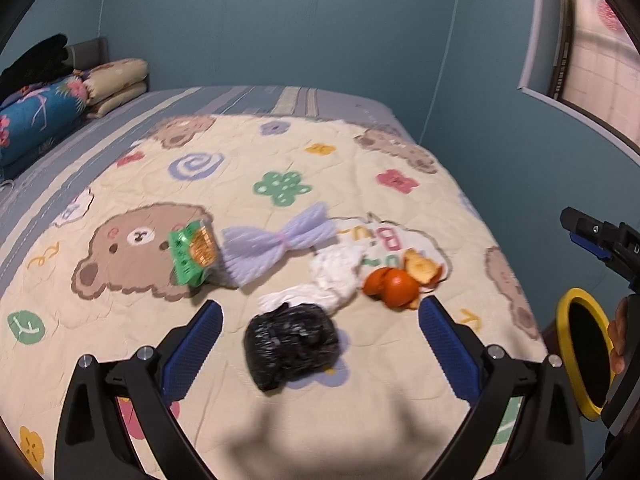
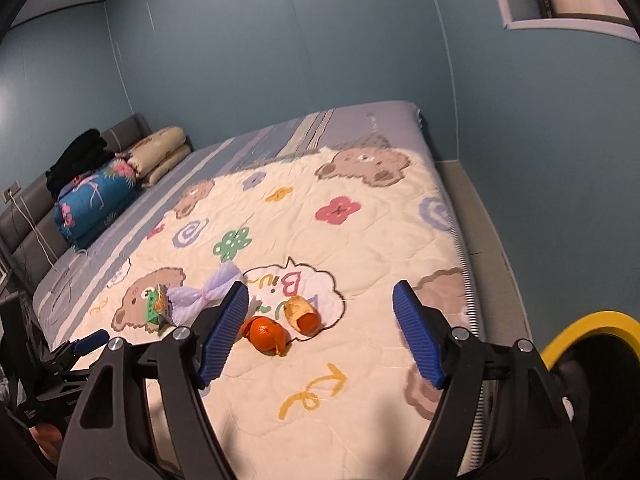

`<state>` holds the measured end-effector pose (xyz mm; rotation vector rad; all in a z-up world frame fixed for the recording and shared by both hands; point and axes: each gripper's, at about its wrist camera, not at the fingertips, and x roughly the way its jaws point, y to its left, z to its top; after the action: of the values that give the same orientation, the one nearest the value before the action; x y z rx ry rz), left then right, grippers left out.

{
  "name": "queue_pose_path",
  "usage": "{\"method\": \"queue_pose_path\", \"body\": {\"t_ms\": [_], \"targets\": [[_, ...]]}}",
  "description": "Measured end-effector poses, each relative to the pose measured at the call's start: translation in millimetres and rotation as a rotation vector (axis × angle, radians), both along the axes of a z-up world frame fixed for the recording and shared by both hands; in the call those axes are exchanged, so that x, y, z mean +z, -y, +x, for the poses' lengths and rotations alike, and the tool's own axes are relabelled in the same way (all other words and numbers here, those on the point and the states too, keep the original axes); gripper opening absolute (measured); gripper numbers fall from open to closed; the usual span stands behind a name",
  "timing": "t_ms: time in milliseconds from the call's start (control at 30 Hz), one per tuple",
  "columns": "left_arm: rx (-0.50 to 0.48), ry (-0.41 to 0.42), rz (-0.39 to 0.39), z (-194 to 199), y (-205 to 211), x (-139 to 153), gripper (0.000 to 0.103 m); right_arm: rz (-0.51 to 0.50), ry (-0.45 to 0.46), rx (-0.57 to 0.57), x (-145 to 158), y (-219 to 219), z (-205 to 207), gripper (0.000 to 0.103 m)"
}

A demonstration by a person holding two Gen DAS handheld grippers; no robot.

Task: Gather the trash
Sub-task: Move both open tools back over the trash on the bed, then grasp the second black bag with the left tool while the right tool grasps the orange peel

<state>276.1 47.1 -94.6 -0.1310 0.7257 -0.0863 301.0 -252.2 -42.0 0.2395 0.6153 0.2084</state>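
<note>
Left wrist view is showing the left tool (image 1: 320, 344) hanging with its blue-padded fingers spread wide over the near part of a bed covered with a cream quilt printed with brown bears and flowers (image 1: 360, 152). Between and just beyond those fingers a crumpled black plastic bag (image 1: 291, 345) is lying on the quilt, touching a wad of white tissue paper (image 1: 332, 276) behind it. Orange mandarin peel pieces (image 1: 396, 284) are sitting just beside the tissue toward the bed's right edge, while a lilac pleated paper bow-shaped wrapper (image 1: 276, 242) and a green and orange snack packet (image 1: 194, 254) are lying farther toward the left, the packet resting on a printed bear face. At the bed's right edge a black bin with a yellow rim (image 1: 582, 350) is standing, with the right tool (image 1: 596, 240) showing above it.

From the right wrist view, the right tool (image 2: 320, 332) is also hovering with fingers spread apart, gripping nothing, above the peel (image 2: 266, 334). Folded bedding in blue floral and beige (image 2: 100, 200) is lying stacked at the bed's far left corner by the grey headboard (image 2: 24, 216).
</note>
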Motion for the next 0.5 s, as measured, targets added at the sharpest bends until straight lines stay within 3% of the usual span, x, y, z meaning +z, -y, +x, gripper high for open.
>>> {"method": "queue_pose_path", "body": {"t_ms": [500], "targets": [[0.054, -0.105, -0.023, 38, -24, -65, 0.095, -0.096, -0.159, 0.045, -87, -55, 84, 0.071]]}}
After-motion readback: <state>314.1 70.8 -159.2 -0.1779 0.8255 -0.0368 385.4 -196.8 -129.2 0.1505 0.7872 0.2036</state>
